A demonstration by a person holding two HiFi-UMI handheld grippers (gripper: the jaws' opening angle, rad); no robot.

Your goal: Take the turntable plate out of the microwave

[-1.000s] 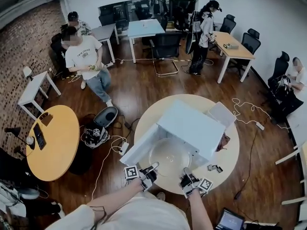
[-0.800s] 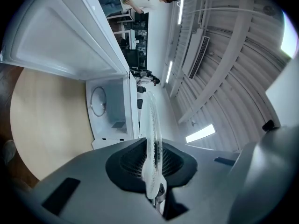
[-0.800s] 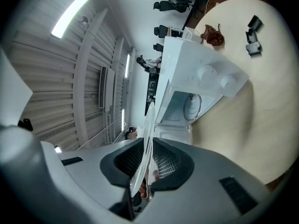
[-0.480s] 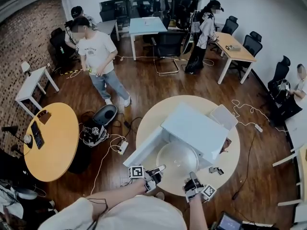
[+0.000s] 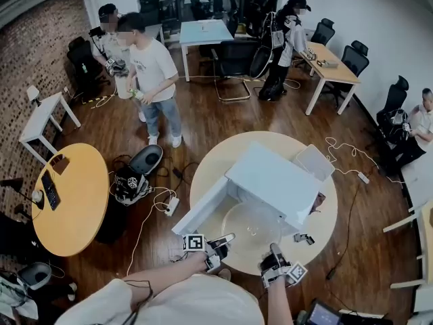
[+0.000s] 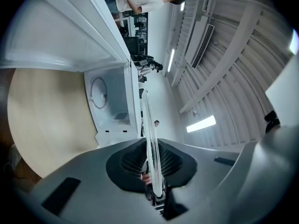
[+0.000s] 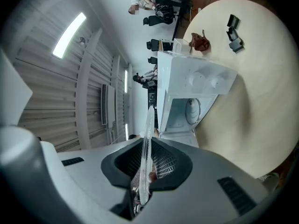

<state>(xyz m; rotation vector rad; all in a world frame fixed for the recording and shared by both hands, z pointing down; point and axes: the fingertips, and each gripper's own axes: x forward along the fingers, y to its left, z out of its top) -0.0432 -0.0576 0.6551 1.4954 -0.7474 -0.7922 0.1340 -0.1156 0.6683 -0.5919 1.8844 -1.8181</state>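
Now the left gripper point(image 5: 226, 238) is closed on the near rim of the turntable plate point(image 5: 252, 223); in the left gripper view the glass rim point(image 6: 150, 146) is seen edge-on, clamped between the two jaws. The right gripper point(image 5: 273, 250) is also set on the near rim of the same plate, more to the right. Its jaws have just been closing, and in the right gripper view the rim point(image 7: 145, 148) is pressed between them. The clear plate is held about level by both grippers, in front of the open microwave point(image 5: 274, 178), above the near part of the round table point(image 5: 325, 227). Its far edge lies close to the opening, and whether it is fully out cannot be told from the head view. The microwave door point(image 5: 200, 212) is swung open to the left of the plate. Inside the white cavity point(image 6: 112, 101) a roller ring point(image 6: 98, 93) is seen on the floor. Some small dark objects point(image 5: 303, 238) lie on the table to the right of the plate. Further away, an orange round table point(image 5: 71, 202) stands at the left, and several persons are seen at the back of the room.
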